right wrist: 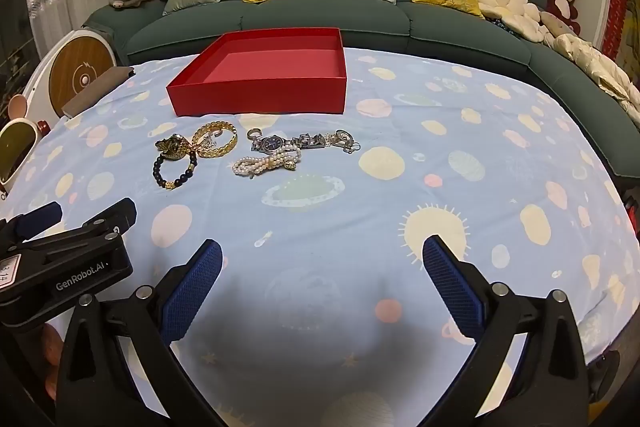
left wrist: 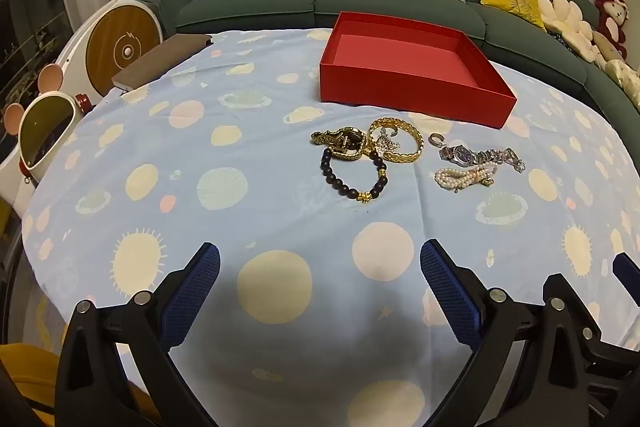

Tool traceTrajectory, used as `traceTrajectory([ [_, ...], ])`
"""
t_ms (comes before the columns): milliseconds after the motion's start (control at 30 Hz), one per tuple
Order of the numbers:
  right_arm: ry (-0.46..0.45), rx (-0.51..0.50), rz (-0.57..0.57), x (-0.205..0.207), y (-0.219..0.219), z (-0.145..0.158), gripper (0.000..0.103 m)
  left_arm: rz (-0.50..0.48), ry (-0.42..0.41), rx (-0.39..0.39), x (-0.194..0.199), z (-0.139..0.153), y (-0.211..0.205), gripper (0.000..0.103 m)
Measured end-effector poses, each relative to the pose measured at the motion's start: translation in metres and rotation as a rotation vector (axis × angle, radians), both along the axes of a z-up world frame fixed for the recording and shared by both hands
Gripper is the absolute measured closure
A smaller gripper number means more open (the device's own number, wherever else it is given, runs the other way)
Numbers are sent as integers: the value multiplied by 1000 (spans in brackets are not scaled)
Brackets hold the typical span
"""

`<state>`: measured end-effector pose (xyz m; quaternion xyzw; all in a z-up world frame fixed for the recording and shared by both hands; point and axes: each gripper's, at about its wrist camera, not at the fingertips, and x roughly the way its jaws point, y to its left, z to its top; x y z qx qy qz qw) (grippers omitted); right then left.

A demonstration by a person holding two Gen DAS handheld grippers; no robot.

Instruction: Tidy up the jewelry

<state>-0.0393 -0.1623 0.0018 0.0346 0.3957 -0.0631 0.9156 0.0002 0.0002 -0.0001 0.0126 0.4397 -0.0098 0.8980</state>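
Observation:
An empty red box [left wrist: 404, 83] [right wrist: 260, 95] stands on the cloth-covered table at the far side. In front of it lies jewelry: a dark bead bracelet [left wrist: 354, 173] [right wrist: 174, 169], a gold watch [left wrist: 346, 143] [right wrist: 172, 146], a gold chain bracelet [left wrist: 404, 141] [right wrist: 218, 139], a silver watch [left wrist: 476, 155] [right wrist: 288, 143] and a pearl bracelet [left wrist: 464, 177] [right wrist: 266, 163]. My left gripper [left wrist: 320, 259] is open and empty, near the table's front, well short of the jewelry. My right gripper [right wrist: 322, 255] is open and empty, beside it on the right. The left gripper also shows in the right wrist view [right wrist: 94, 219].
The table wears a light blue cloth [left wrist: 200, 155] with planets and suns. A brown book [left wrist: 160, 61] lies at the far left edge. A green sofa [right wrist: 360, 15] with cushions runs behind. A white round appliance [left wrist: 120, 47] stands to the left.

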Motion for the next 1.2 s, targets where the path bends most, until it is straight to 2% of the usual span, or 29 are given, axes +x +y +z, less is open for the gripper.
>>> traceTrajectory([
  [1200, 4, -4, -3, 0, 2, -2, 5, -15, 4, -1, 0, -3, -3, 6],
])
